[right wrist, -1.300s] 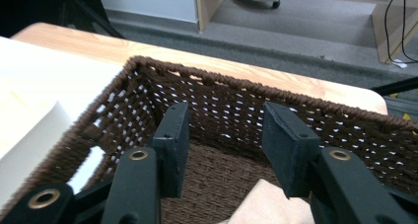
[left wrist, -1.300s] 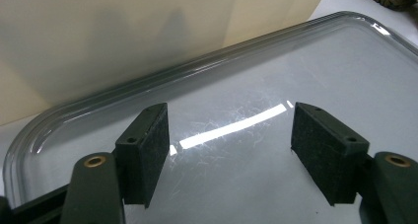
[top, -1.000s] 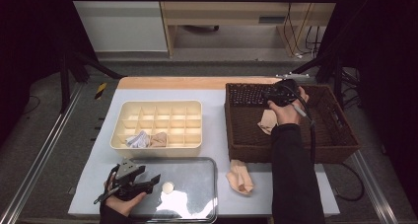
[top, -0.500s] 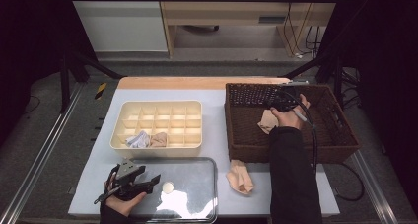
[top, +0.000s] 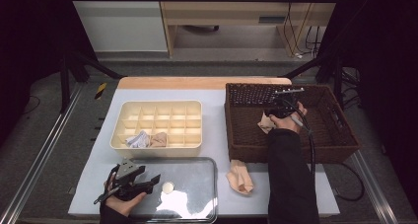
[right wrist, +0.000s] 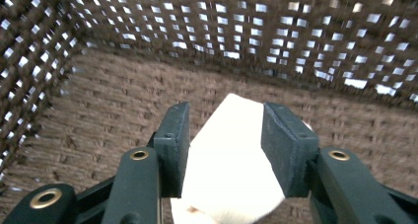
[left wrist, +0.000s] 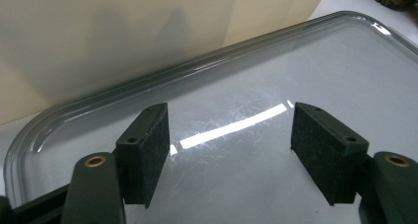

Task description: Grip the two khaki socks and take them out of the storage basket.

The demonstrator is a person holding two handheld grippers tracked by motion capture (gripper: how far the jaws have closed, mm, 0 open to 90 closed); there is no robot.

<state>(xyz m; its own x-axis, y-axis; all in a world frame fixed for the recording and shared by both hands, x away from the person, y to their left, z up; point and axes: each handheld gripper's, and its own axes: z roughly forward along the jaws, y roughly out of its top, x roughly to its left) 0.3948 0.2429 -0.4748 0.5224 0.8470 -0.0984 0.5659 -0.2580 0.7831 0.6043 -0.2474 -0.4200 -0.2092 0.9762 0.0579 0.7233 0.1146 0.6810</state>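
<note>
Picking is the step: right gripper (right wrist: 224,150), jaws partly open around a pale cloth (right wrist: 231,174) in the far-right basket (top: 340,140) (not yet pinched), must close next, while left gripper (left wrist: 229,155) waits open, empty, over the near tray (left wrist: 345,51).

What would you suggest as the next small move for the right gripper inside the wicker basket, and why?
Probably ease a little lower, then close. The right gripper has its jaws either side of the pale cloth on the floor of the wicker basket, and they have just been opening; whether the pads already press on the cloth is unclear.
</note>
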